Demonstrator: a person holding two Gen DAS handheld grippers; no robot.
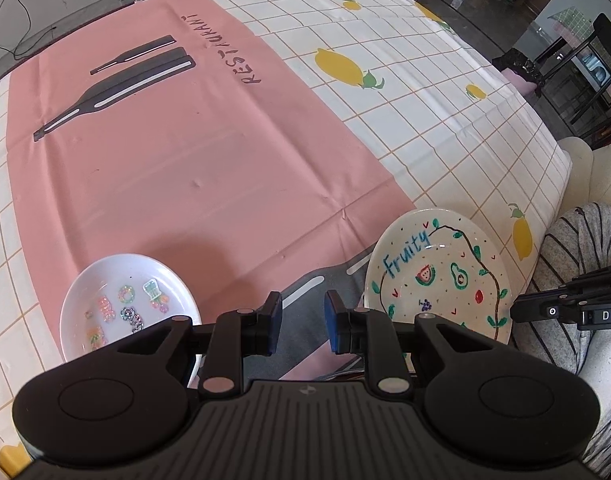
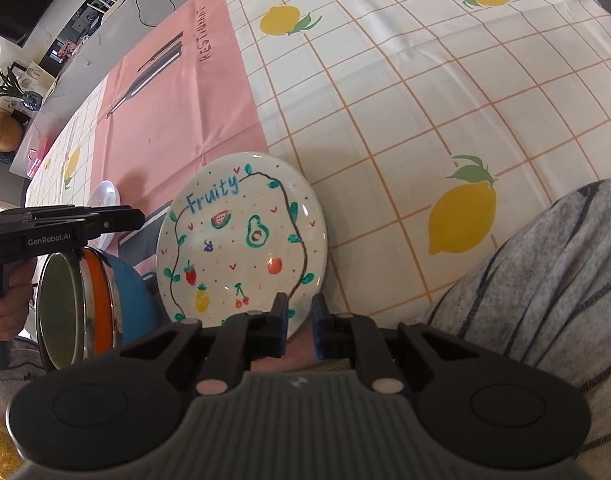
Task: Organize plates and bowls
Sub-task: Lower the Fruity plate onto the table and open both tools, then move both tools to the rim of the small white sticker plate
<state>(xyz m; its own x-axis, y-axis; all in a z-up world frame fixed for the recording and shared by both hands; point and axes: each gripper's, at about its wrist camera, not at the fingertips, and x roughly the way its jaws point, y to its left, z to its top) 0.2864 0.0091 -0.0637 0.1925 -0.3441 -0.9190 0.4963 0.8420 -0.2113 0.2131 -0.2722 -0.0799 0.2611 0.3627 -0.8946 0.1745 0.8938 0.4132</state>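
While Fruity plate [image 2: 241,236] overhangs table edge [image 2: 337,312], pink cloth [image 1: 193,168] bare.

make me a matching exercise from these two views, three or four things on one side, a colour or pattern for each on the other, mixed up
Things:
1. Fruity plate
2. small white dish
3. bowl
4. tablecloth

Descriptions:
A. glittery stickers inside
B. checked, with yellow lemons
C. blue outside
D. hand-drawn fruit and a vine border

Pairs: 1-D, 2-A, 3-C, 4-B
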